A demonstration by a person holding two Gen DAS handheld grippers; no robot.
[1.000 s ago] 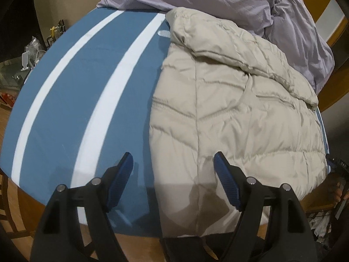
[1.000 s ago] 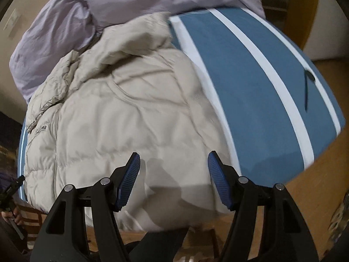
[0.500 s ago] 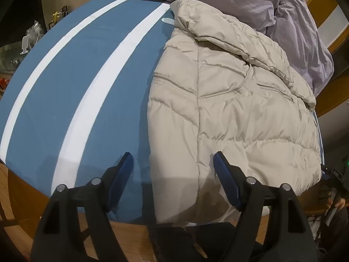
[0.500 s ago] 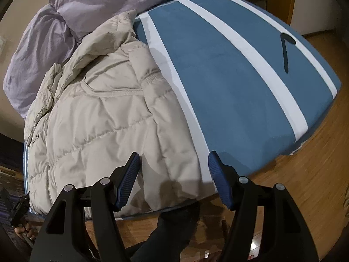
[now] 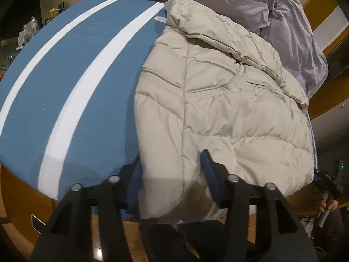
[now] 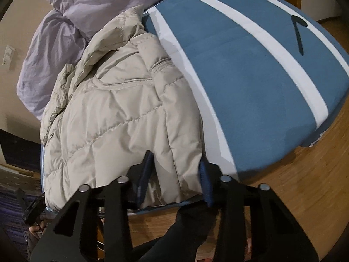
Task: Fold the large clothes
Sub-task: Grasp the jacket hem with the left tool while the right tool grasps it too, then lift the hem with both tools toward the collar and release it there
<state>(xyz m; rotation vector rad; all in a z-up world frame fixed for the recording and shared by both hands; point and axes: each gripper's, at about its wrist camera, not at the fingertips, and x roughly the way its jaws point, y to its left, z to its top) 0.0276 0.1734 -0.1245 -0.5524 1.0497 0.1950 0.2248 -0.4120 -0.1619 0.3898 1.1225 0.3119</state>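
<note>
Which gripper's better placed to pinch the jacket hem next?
Right, marginally: right gripper has the jacket corner fully between open fingers. Left gripper also straddles the hem, over more fabric.

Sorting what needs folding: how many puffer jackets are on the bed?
1. The beige puffer jacket lies on the blue striped bedcover, collar toward the lilac duvet. The duvet pile could hide more.

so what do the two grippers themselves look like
Both match: the left gripper and right gripper have matte black angular frames with triangular cut-outs, round silver pivot bolts, and ribbed dark-blue finger pads. No cables, markings or sleeves show.
</note>
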